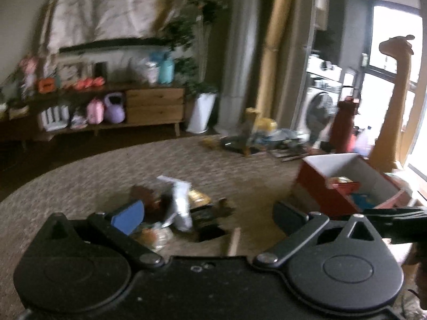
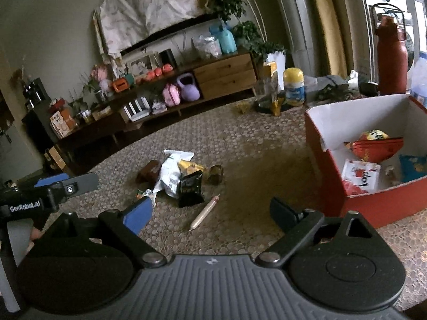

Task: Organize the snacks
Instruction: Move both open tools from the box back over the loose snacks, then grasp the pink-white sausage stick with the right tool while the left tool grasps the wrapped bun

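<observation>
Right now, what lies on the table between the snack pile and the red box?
Only bare tablecloth lies between the snack pile and the red box, in the right wrist view.

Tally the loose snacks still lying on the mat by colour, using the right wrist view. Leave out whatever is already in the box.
White packets: 1
Black packets: 1
Yellow packets: 1
Brown items: 2
Pink sausage sticks: 1
Total: 6; one more wrapper is half hidden by the blue finger.
</observation>
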The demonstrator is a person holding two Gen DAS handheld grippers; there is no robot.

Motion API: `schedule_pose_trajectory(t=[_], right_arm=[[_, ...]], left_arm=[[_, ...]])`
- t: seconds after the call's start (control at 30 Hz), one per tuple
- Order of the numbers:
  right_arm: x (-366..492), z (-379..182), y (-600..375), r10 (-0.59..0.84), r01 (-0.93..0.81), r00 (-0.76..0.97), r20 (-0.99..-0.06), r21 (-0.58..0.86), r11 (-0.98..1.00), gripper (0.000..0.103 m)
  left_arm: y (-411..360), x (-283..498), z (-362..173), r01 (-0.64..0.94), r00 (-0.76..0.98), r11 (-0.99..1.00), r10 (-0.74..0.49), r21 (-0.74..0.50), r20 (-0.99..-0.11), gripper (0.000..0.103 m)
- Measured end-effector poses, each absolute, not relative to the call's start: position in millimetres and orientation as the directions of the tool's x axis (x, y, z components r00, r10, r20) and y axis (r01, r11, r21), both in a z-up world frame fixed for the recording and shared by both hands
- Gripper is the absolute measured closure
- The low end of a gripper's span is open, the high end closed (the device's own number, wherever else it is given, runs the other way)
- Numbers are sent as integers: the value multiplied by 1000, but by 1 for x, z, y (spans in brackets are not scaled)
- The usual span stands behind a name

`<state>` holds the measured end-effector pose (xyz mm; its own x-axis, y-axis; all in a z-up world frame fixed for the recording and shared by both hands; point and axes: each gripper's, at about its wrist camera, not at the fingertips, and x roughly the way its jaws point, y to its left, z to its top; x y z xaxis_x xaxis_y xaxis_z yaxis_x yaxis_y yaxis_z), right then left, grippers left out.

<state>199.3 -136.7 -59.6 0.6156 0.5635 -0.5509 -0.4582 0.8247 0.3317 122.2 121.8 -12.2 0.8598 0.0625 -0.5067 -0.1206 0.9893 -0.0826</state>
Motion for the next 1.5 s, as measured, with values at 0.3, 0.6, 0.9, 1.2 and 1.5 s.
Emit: schedule_pose_trajectory(t=[0.3, 0.6, 0.9, 1.2, 1.5], right_arm=[[225, -84, -96, 540, -480, 573, -616, 282, 831, 8], [249, -116, -61, 502, -492, 548, -669, 228, 840, 8], [272, -147, -26, 447, -475, 530, -720, 184, 860, 8], [282, -168, 1, 397, -477, 516, -759, 130, 869, 31], [289, -179, 13, 360, -455, 519, -775, 105, 884, 55]], left_arm=[[178, 137, -41, -246, 815, 966, 164, -76, -555, 0], [196, 155, -85, -289, 765, 954, 176, -85, -619, 0], [197, 182, -116, -333, 721, 937, 180, -107, -669, 1], [195, 205, -136, -343, 688, 933, 171, -108, -705, 11], [194, 219, -146, -343, 674, 933, 159, -114, -721, 27]])
